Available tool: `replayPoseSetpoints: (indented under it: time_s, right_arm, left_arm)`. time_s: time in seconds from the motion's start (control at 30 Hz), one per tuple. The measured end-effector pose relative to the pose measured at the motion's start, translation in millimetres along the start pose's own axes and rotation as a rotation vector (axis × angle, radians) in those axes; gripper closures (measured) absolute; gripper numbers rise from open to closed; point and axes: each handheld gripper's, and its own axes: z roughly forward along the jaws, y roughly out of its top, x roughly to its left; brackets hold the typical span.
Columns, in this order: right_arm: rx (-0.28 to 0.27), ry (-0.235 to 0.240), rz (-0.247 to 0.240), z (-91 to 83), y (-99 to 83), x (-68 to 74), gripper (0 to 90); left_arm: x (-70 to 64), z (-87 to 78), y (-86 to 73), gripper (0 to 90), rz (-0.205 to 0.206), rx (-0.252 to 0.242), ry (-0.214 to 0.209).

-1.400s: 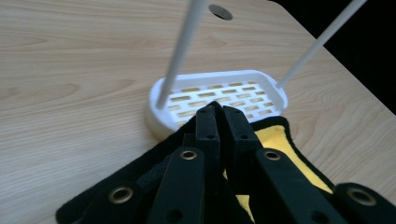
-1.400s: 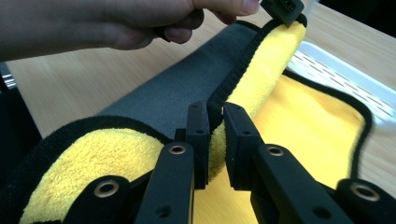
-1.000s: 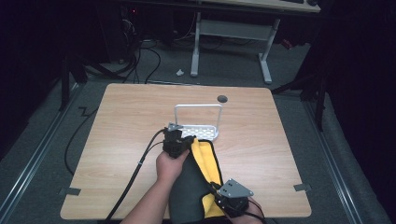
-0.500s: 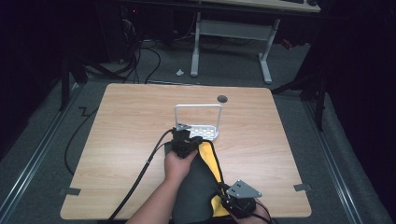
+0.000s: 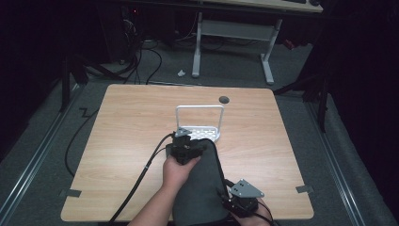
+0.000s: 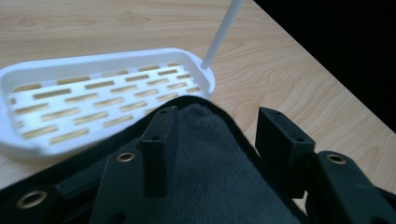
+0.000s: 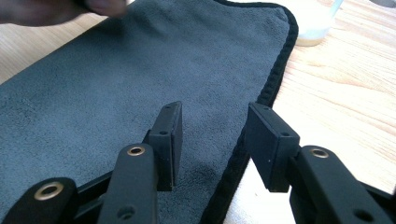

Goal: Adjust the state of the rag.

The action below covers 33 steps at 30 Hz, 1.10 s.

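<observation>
Both hand-held grippers, left (image 6: 212, 140) and right (image 7: 212, 144), gape over the grey cloth (image 5: 200, 188), whose corner hides part of the white tray (image 6: 93, 70).

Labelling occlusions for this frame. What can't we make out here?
- High view: near end of the grey cloth is cut off by the bottom edge; the forearm covers its left side.
- High view: the left gripper hides the near rim of the white rack.
- Left gripper view: rack's upright handle is cut off by the top edge.
- Right gripper view: hand at top left is blurred and cropped.
</observation>
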Motion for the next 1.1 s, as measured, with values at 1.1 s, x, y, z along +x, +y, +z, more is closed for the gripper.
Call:
replayPoseSetpoints:
  time_s: [1.1]
  right_arm:
    - [0.062,-0.009,0.049,31.3,10.1,-17.3,72.1]
  left_arm:
    - [8.6,-87.6,-104.0,75.8,0.232,0.137,0.031]
